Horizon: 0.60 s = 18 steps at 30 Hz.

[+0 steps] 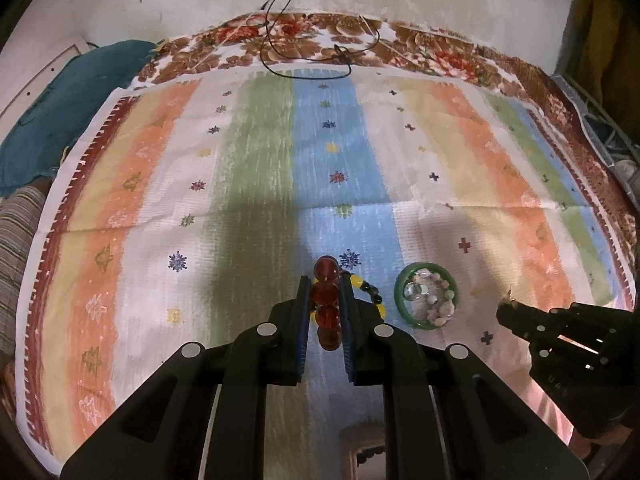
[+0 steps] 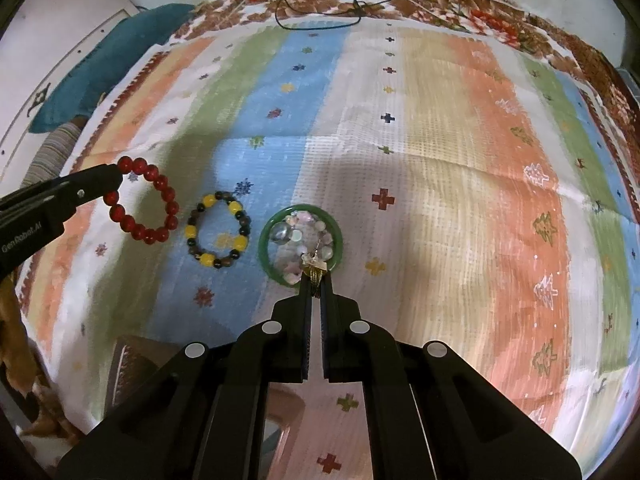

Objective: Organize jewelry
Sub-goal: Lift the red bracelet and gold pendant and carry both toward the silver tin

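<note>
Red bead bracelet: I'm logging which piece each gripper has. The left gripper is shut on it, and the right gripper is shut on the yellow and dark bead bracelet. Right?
Not quite. The left gripper is shut on the red bead bracelet, but the right gripper is shut on a small gold piece. The right wrist view shows the yellow and dark bead bracelet lying free on the striped cloth.

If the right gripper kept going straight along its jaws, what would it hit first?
Most likely the green bangle and the pale bead bracelet lying inside it, directly ahead of the right gripper, which holds a small gold piece. Depth is uncertain.
</note>
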{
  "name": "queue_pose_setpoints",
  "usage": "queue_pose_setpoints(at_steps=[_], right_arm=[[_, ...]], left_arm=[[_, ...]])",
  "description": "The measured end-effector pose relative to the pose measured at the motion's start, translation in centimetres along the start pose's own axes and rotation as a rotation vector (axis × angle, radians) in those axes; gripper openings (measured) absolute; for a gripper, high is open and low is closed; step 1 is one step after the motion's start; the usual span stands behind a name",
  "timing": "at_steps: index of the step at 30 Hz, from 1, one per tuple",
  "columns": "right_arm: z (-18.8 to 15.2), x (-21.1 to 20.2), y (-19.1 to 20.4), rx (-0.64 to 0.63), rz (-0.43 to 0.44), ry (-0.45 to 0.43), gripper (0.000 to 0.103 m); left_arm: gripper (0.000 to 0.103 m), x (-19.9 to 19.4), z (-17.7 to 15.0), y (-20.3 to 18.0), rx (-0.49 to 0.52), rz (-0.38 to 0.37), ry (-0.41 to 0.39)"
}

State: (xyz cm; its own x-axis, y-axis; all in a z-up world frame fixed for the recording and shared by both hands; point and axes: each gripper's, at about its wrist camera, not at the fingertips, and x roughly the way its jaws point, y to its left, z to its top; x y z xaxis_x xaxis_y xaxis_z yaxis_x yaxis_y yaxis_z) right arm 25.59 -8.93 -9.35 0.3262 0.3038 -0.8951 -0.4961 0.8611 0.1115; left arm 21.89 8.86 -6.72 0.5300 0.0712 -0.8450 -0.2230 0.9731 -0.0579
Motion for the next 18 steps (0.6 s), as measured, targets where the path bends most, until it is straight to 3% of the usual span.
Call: queue_pose_setpoints(at_steps=[18], right_arm=[[-2.0, -5.1, 1.4, -0.003, 0.033, -0.090, 0.005]], left_arm=[[0.013, -6.2, -2.4, -3.1, 0.056, -0.062, -0.087]])
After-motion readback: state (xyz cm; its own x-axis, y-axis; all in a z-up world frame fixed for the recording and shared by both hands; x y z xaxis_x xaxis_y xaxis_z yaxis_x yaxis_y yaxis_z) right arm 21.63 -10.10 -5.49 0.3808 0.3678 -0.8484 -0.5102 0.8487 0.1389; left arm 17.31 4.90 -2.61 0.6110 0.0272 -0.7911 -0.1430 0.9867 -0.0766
